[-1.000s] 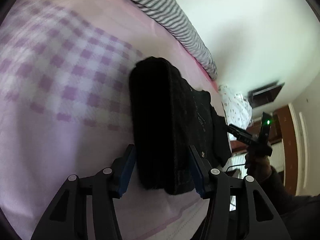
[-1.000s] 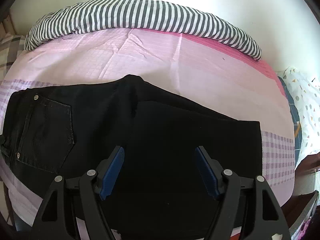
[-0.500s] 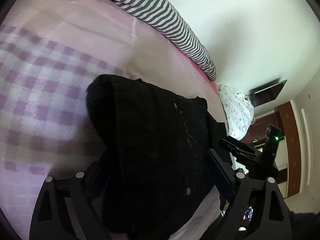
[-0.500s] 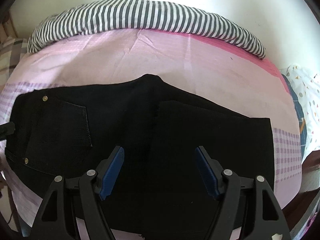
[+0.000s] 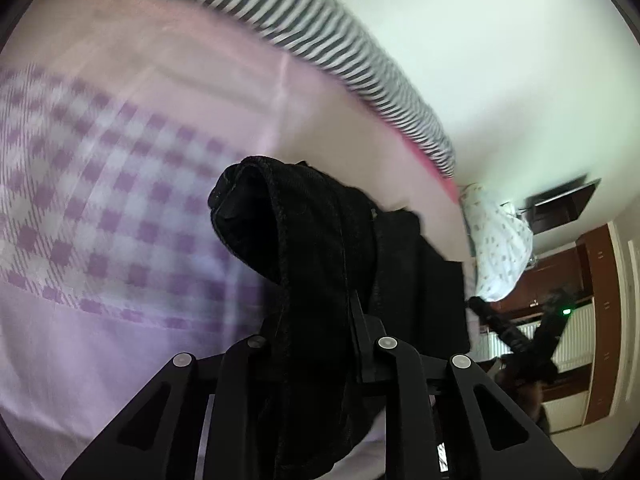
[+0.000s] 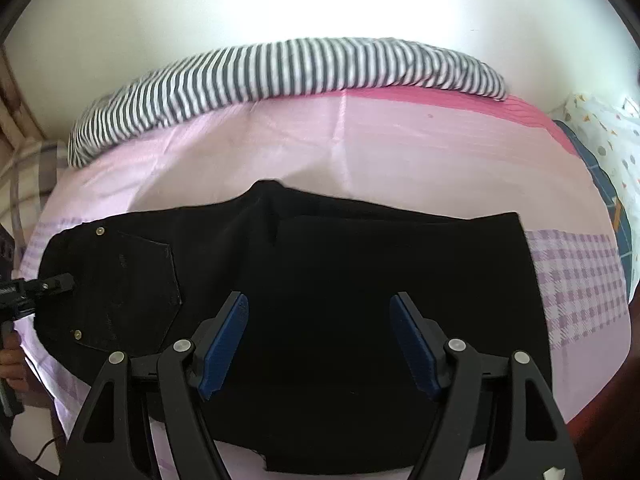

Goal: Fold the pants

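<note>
Black pants (image 6: 320, 276) lie across the pink bed, legs folded back over themselves, waist and back pocket (image 6: 132, 280) at the left. My left gripper (image 5: 316, 320) is shut on the pants' waistband (image 5: 280, 232), which bunches up over the jaws and hides the fingertips. It shows in the right wrist view (image 6: 48, 284) at the waist edge. My right gripper (image 6: 320, 340) is open and empty, hovering over the folded legs near the bed's front edge. It shows in the left wrist view (image 5: 516, 336) at the far right.
A striped grey-and-white pillow (image 6: 280, 76) lies along the wall at the back of the bed (image 6: 400, 152). A white patterned cloth (image 6: 600, 136) sits off the bed's right end. A purple checked band (image 6: 576, 276) runs along the sheet.
My left gripper has closed on the waistband, from open around it, and the view has swung. My right gripper has drawn back a little, staying open.
</note>
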The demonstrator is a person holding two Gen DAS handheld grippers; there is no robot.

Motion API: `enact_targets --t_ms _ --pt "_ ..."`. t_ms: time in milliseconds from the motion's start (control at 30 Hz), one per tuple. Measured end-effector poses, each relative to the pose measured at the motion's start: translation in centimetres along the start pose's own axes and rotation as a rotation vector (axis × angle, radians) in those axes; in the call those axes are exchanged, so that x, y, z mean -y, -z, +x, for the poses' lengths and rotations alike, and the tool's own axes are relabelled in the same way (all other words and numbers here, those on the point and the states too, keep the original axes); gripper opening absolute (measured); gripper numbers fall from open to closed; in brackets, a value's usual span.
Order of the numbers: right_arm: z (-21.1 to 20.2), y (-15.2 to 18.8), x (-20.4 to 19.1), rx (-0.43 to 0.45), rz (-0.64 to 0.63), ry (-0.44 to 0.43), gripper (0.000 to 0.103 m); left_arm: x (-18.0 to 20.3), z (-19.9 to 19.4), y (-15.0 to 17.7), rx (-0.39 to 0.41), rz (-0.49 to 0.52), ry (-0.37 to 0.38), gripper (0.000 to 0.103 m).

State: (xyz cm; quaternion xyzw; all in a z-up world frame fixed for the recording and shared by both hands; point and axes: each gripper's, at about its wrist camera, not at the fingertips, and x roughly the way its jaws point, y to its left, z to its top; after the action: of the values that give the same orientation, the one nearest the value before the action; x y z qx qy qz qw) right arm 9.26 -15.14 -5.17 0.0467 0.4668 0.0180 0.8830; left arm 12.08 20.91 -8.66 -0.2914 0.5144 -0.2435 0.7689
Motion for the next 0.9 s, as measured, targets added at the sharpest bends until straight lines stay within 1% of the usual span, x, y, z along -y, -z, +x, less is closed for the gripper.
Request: enact_targets --t_ms 133,233,367,433,533,633,733,833,900 --pt "-1.2 0.1 2.7 0.04 0.044 -0.009 0.071 4.8 -1.0 -0.5 0.031 0.014 0.04 0.02" --pt "-2.0 0.4 5.2 0.061 0.092 -0.029 0.071 9.8 -0.7 -0.9 0.039 0.078 0.043 0.02" --pt "-2.9 1.0 9.4 0.081 0.158 -0.044 0.071 17.1 1.7 -1.1 0.025 0.172 0.052 0.02" --pt "-3.3 1.5 11.7 0.089 0.19 -0.05 0.071 20.5 3.7 -1.2 0.009 0.208 0.053 0.02" --pt "-3.7 2.4 14.6 0.094 0.226 -0.043 0.071 24.9 7.8 -1.3 -0.032 0.245 0.053 0.02" --pt "-3.8 3.6 17.5 0.092 0.278 -0.041 0.071 27.7 11.8 -1.1 -0.074 0.26 0.043 0.02" --pt "-3.8 5.1 20.3 0.088 0.334 -0.044 0.071 30.5 16.1 -0.4 -0.118 0.302 0.003 0.02" --pt "-3.3 6.7 22.7 0.075 0.388 -0.045 0.071 32.7 20.7 0.5 -0.168 0.357 -0.074 0.02" --pt "-3.0 7.4 23.6 0.069 0.41 -0.045 0.071 33.4 23.2 1.3 -0.199 0.386 -0.114 0.02"
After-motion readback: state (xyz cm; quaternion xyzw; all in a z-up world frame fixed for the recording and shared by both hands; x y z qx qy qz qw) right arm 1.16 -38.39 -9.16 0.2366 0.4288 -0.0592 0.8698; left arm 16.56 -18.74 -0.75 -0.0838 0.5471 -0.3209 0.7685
